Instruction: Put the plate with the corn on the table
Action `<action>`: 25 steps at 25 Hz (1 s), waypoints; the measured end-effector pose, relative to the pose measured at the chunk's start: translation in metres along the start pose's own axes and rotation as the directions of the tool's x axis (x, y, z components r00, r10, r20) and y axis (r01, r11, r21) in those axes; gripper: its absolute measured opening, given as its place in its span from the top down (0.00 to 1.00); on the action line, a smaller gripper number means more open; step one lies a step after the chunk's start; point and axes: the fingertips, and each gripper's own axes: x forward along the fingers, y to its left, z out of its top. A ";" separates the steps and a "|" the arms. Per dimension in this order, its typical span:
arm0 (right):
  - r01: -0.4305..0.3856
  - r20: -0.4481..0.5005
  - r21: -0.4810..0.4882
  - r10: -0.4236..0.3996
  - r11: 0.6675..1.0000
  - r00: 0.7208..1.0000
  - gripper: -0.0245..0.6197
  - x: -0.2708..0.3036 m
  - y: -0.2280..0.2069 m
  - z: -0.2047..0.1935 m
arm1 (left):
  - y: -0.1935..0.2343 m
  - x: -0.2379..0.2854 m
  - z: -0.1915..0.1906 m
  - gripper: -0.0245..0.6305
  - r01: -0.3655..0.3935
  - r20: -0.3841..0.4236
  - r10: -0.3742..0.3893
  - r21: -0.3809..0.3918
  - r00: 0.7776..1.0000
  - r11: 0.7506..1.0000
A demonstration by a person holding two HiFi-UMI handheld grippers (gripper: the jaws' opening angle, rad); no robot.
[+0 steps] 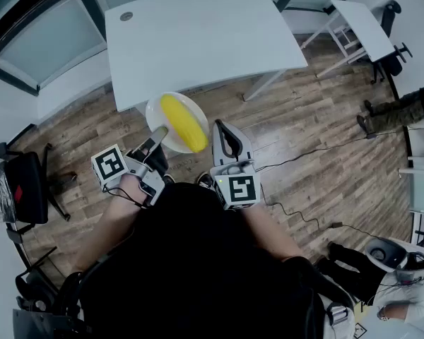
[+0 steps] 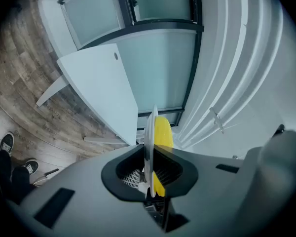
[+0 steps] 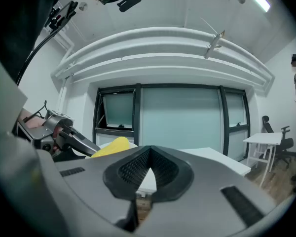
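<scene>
A white plate with a yellow corn cob on it hangs over the wooden floor, just in front of the white table. My left gripper is shut on the plate's near-left rim. In the left gripper view the plate stands edge-on between the jaws, with the corn to its right. My right gripper is beside the plate's right rim, shut with nothing in it. The right gripper view shows the corn, the left gripper and the table beyond its jaws.
A black office chair stands at the left. At the upper right are a second white table and a chair. A cable trails over the floor to my right. A person's legs show at the right edge.
</scene>
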 end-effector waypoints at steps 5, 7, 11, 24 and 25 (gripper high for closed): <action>0.019 -0.006 -0.005 -0.019 1.000 1.000 0.96 0.006 0.007 -0.001 | 0.003 -0.004 0.008 0.91 -0.002 -0.016 0.002 0.004 1.000 1.000; 0.027 0.004 0.014 -0.027 1.000 1.000 0.96 0.010 0.009 0.001 | 0.004 -0.005 0.014 0.91 0.000 -0.022 0.000 0.007 1.000 1.000; 0.054 0.013 0.062 -0.055 0.997 0.998 0.96 0.015 0.012 0.000 | 0.009 -0.007 0.025 0.91 0.004 -0.036 -0.004 0.002 0.999 1.000; 0.036 0.006 0.038 -0.036 0.999 0.999 0.96 0.081 -0.029 -0.013 | 0.030 0.054 0.063 0.91 -0.018 -0.056 0.018 -0.010 0.998 1.000; 0.023 0.009 0.023 -0.024 0.999 1.000 0.96 0.095 -0.036 -0.012 | 0.029 0.065 0.069 0.91 -0.017 -0.053 0.017 -0.009 0.998 1.000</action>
